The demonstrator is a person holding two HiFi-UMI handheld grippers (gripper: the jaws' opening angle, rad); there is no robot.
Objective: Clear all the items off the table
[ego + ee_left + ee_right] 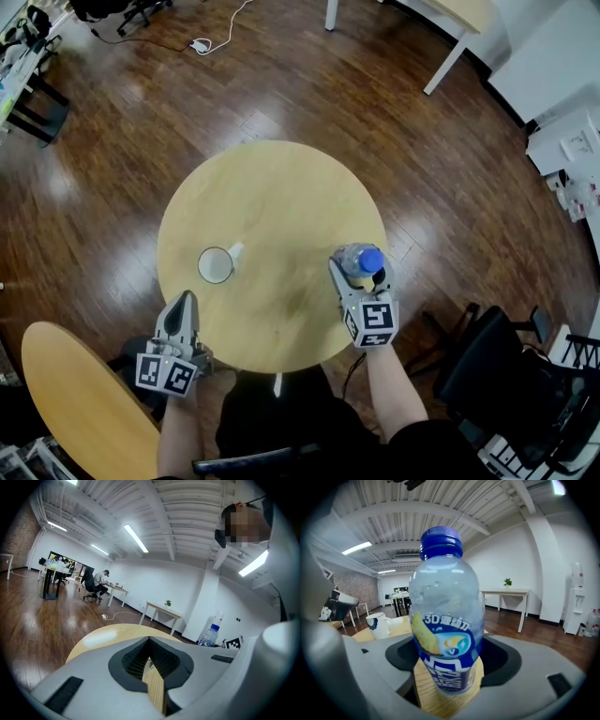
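A clear water bottle with a blue cap and blue label stands upright near the right edge of the round wooden table. My right gripper is open around it, one jaw on each side, with slim gaps to the pads. In the right gripper view the bottle fills the space in my right gripper. A white mug sits left of centre and shows as the mug behind. My left gripper is shut and empty at the near edge; in its own view the left gripper points across the table.
A second round wooden tabletop lies at the lower left. A black office chair stands close on the right. A white power strip with its cable lies on the wooden floor beyond, with pale desk legs farther back.
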